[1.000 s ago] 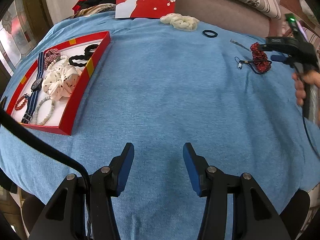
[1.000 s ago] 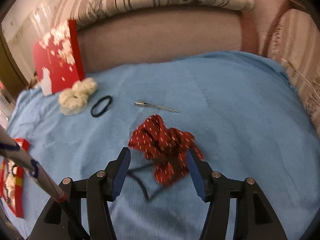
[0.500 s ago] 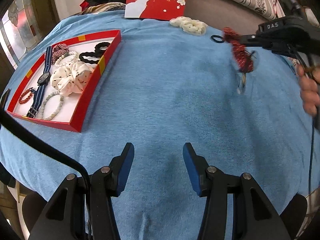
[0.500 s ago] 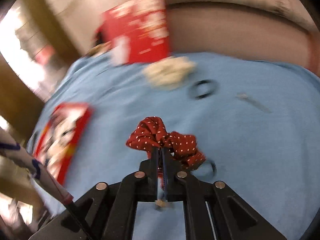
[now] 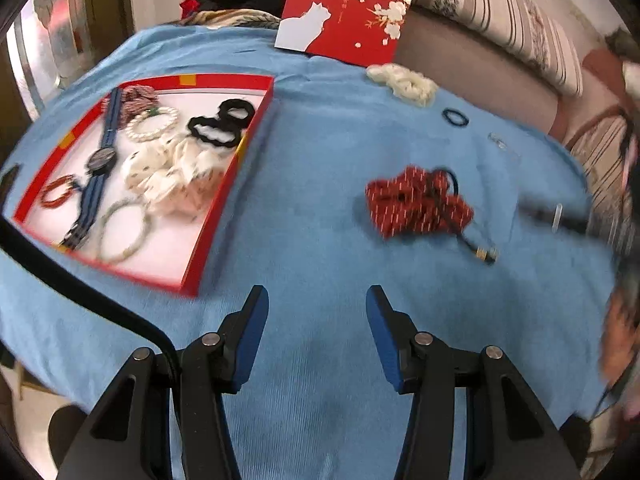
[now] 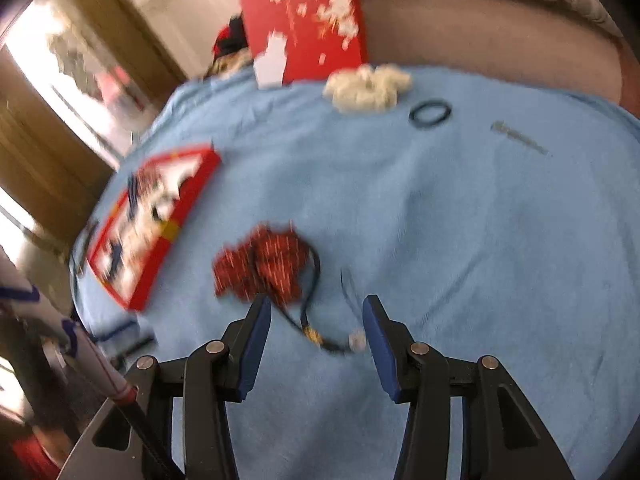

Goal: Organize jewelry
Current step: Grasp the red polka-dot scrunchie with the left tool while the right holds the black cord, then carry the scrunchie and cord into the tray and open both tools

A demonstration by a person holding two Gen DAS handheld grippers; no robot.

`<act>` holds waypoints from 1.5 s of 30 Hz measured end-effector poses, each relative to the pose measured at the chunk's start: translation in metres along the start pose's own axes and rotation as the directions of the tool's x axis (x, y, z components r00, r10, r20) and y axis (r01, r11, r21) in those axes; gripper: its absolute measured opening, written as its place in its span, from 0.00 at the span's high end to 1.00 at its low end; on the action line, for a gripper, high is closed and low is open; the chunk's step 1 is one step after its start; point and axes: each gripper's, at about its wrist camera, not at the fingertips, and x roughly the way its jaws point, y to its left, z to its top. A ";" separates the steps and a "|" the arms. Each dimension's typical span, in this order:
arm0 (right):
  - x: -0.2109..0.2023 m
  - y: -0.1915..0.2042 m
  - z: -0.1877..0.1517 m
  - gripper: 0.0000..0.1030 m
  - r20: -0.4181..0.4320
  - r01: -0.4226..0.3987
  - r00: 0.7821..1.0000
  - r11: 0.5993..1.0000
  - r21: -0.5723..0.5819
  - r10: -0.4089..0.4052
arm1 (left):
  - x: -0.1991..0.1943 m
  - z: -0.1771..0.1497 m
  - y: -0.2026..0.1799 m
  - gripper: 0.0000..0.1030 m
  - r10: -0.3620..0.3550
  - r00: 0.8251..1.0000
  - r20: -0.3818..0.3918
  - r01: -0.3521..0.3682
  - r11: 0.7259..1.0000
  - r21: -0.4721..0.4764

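- Blue cloth spread over a table, wrinkled slightly, filling most of both views.
- Left gripper at the bottom of its own view, blue-padded jaws standing apart with only bare cloth between them — holding nothing.
- Right gripper at the bottom of its view, jaws just opened again and now apart; pads pressing on nothing.
- Red scrunchie with white dots lying loose on the cloth just ahead of the right gripper's left finger, blurred; also seen mid-table in the left view.
- Dark cord with a small gold clasp trailing from the scrunchie, its end lying on the cloth between the right gripper's fingers.
- Red tray with a white floor on the left part of the table, well apart from the scrunchie.
- Inside the tray: blue-strapped watch, pearl bracelet, black hair ties, cream dotted scrunchie, pale beaded bracelet, small red bracelet, and a checked red scrunchie in the far corner.
- Near the far edge of the cloth: fluffy cream scrunchie, thin black hair tie just beside it, and a metal hair clip farther right.
- Red card with a white cat and blossoms propped upright behind the cream scrunchie, against a grey-brown sofa back.
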 end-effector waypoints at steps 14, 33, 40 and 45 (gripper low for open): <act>0.052 0.018 -0.019 0.75 -0.027 0.079 0.996 0.986 -0.149 -0.084 | 0.069 0.067 -0.020 0.49 -0.311 0.947 -0.078 0.308 0.950 -0.056; -0.036 0.003 -0.047 0.93 0.087 0.101 0.991 0.995 0.002 -0.101 | -0.005 0.061 -0.042 0.97 -0.321 0.947 -0.034 0.323 0.941 0.098; -0.055 0.058 -0.028 0.93 0.135 0.041 0.990 0.997 -0.068 -0.032 | -0.072 0.085 0.031 0.97 -0.232 0.967 0.107 0.225 0.971 0.079; -0.042 0.110 -0.008 0.93 0.125 -0.018 0.992 0.991 -0.129 0.035 | -0.076 0.103 0.091 0.97 -0.164 0.974 0.158 0.171 0.985 -0.032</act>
